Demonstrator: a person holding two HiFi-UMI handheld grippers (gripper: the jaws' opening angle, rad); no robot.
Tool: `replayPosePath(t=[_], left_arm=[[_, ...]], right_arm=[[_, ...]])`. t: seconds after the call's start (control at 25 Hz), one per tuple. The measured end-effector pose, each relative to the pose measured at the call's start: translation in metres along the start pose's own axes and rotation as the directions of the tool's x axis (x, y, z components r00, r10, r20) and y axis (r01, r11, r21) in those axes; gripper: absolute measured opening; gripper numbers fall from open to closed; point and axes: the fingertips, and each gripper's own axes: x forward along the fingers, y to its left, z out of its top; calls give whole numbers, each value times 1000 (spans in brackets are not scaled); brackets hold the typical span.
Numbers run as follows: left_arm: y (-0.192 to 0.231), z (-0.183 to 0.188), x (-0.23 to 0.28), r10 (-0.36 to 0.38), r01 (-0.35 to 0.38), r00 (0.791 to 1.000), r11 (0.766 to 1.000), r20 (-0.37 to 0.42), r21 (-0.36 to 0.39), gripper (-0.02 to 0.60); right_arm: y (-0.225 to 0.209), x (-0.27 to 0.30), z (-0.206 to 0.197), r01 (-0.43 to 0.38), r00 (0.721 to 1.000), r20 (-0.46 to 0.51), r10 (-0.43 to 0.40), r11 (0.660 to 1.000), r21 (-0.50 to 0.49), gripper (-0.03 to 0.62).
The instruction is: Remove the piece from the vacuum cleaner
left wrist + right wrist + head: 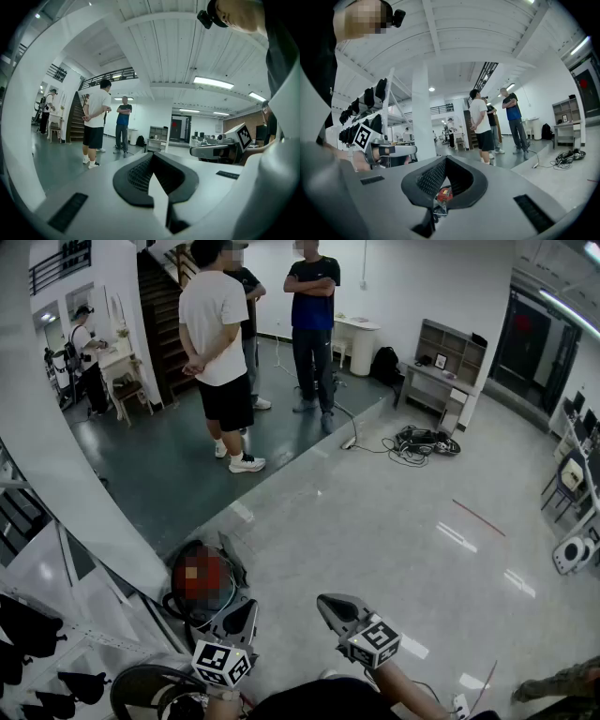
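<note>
In the head view the vacuum cleaner point(208, 589), red with black parts and partly under a mosaic patch, sits on the floor at the lower left beside a white column. A black hose loop point(141, 688) curls below it. My left gripper point(240, 613) hangs just right of the vacuum, jaws together and empty. To its right my right gripper point(330, 602) is raised, also shut with nothing in it. In the right gripper view a bit of the red vacuum point(444, 194) shows through the gap behind the shut jaws point(445, 180). The left gripper view has its shut jaws point(157, 180) facing the room.
Two people point(217, 343) stand on the dark floor at the back, and one more stands at a desk at the far left point(82, 352). A cable bundle point(424, 441) lies on the pale floor. A rack with black items point(28, 634) stands at the left. A white device point(572, 554) sits at the right edge.
</note>
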Motion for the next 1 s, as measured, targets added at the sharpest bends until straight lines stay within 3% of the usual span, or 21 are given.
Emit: replayPosePath(t=[0.48, 1.0], left_arm=[[-27, 5, 63, -6, 6, 1000, 1000, -22, 20, 17], [-59, -27, 133, 5, 0, 994, 999, -111, 43, 17]], right_arm=[[-58, -15, 8, -6, 1000, 15, 5, 1000, 30, 28], [-152, -48, -20, 40, 999, 19, -44, 987, 157, 28]])
